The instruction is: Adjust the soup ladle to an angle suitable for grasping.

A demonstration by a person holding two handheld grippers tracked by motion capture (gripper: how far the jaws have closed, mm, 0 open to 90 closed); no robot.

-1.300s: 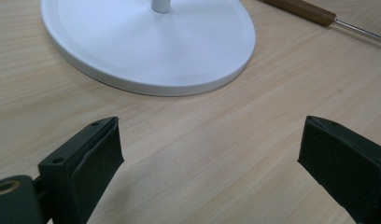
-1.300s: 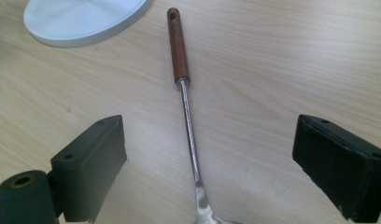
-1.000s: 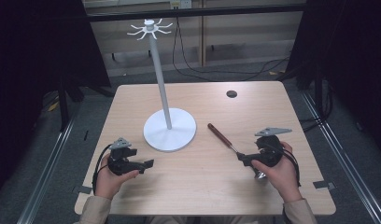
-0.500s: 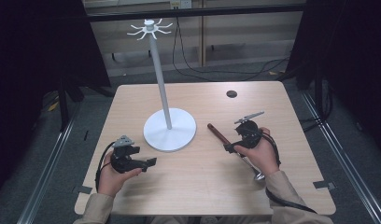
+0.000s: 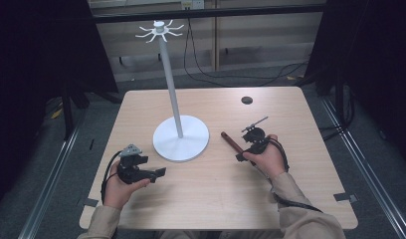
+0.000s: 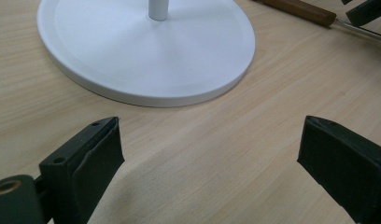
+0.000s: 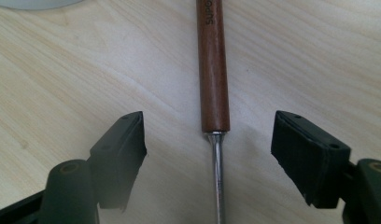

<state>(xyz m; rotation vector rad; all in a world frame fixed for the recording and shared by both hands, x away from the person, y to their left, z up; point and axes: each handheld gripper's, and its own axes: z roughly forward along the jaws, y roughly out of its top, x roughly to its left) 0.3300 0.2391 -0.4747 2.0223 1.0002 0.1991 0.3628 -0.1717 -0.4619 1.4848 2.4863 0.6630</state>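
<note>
A tool with a brown wooden handle [image 5: 232,142] [image 7: 213,65] and a thin metal shaft [image 7: 218,182] lies flat on the table, right of a white stand's round base [image 5: 181,138] [image 6: 146,51]. My right gripper [image 5: 242,153] [image 7: 211,140] sits low over the tool, one jaw on each side of the spot where handle meets shaft. Its jaws have just been closing, but the pads [image 7: 128,140] stand clear of the tool. My left gripper [image 5: 158,172] [image 6: 207,149] rests open near the base's front edge with nothing between its jaws.
The stand's tall white pole [image 5: 170,84] ends in a ring of hooks [image 5: 159,30]. A small black disc [image 5: 247,100] lies at the table's far right. The light wooden table [image 5: 216,199] is bare in front. Dark floor and cables lie beyond.
My right gripper has moved left and away from the person, down onto the tool, and its jaws stand narrower. The left gripper has stayed put.
</note>
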